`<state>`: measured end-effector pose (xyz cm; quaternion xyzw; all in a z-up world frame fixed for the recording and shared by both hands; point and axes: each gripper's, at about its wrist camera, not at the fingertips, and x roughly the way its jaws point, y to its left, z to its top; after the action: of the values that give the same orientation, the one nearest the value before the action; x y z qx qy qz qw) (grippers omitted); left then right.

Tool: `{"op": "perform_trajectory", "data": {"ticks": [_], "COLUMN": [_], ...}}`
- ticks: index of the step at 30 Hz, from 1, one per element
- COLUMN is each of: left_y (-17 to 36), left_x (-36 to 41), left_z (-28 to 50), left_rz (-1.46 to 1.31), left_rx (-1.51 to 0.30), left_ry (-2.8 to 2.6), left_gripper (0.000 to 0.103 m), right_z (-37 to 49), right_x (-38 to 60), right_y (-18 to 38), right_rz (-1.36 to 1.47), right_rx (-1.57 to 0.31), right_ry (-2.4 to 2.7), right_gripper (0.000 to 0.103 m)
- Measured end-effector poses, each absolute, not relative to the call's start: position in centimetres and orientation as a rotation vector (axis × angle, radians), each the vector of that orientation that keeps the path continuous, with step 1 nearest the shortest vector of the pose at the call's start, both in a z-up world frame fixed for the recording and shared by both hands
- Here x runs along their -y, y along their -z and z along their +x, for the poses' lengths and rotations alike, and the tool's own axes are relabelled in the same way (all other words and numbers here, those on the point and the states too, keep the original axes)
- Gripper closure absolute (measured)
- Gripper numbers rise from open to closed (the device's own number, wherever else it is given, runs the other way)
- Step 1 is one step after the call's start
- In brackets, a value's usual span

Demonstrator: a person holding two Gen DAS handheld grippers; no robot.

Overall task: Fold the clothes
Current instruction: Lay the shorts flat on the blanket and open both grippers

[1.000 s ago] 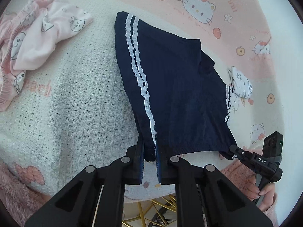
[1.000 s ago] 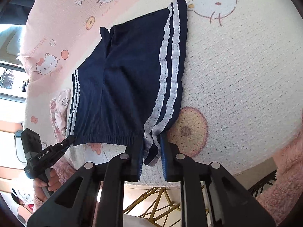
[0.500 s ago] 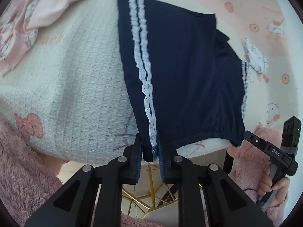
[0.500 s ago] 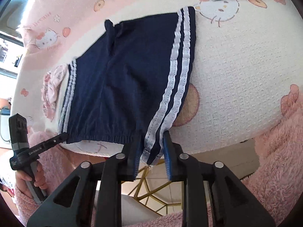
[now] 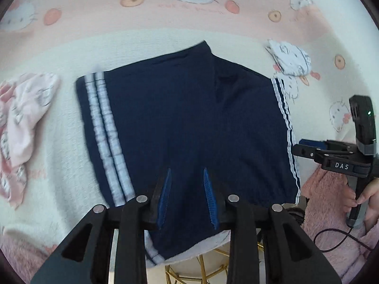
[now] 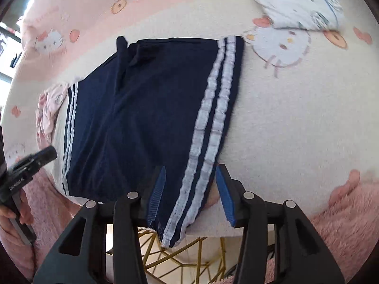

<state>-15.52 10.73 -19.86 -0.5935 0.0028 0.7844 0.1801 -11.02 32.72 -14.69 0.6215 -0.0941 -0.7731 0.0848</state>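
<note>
Navy shorts [image 5: 189, 123] spread flat on cream blanket [image 5: 66, 142], waistband hanging over near edge. Just released: left gripper [image 5: 187, 196] and right gripper [image 6: 189, 194] jaws newly parted, gripping nothing, hovering above waistband. Laid out, apparently ready for folding.

A cream waffle-knit cover [image 5: 59, 142] lies over the bench [image 6: 296, 130], printed with cartoon cat faces, pink bows and orange rounds. Toward the top of both views it gives way to a pink band [image 5: 94, 11] with the same print. Under the near edge, at the bottom centre, gold wire legs [image 6: 165, 255] cross over a pale floor [image 5: 184, 272]. Fuzzy pink fabric [image 6: 343, 224] fills the lower corners. At the upper left of the right wrist view, a bright window [image 6: 7, 47] with dark framing lets in daylight, which falls evenly on the cover.
</note>
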Motion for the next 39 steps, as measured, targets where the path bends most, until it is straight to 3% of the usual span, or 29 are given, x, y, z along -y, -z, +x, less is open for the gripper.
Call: {"op": "perform_trajectory", "data": {"ticks": [4,8,12,14,18,25,28,33,39], "left_y": [22.6,22.8,22.7,22.6,21.5,17.8,17.5,19.8,20.5], "left_x": [-12.2,-11.3,-10.8,-10.0,-8.8,-10.2,-11.6,-13.2,-13.1], "left_z": [-17.5,-18.6,-20.0,-21.1,-21.8,-13.9,-10.4,-8.3,-7.8], "left_rz": [-1.734,-1.697,-1.634,-1.639,-1.675,-1.527,-1.437,-1.483,-1.482], "left_rx": [-0.159,-0.167,-0.247,-0.205,-0.120,-0.226,-0.361,-0.612,-0.680], "left_ry": [-2.226,-2.251,-2.307,-2.335,-2.355,-2.175,-2.103,-2.004,-1.995], "left_gripper": [0.073,0.073,0.073,0.073,0.073,0.072,0.066,0.066,0.066], "right_z": [-11.2,-10.6,-11.7,-12.4,-13.4,-9.3,-7.1,-5.7,-4.4], "right_x": [-31.6,-31.9,-30.4,-29.9,-30.8,-29.7,-26.8,-22.3,-21.4], "right_y": [15.9,17.5,17.3,17.9,17.7,14.6,15.5,17.0,18.8], "right_rz": [1.823,1.816,1.748,1.748,1.755,1.654,1.690,1.689,1.760], "right_rx": [0.163,0.112,-0.195,-0.256,-0.135,0.127,0.083,-0.238,-0.245], "right_ry": [2.314,2.319,2.473,2.485,2.503,2.275,2.176,2.133,2.095], "right_gripper": [0.057,0.060,0.060,0.060,0.060,0.058,0.058,0.058,0.058]}}
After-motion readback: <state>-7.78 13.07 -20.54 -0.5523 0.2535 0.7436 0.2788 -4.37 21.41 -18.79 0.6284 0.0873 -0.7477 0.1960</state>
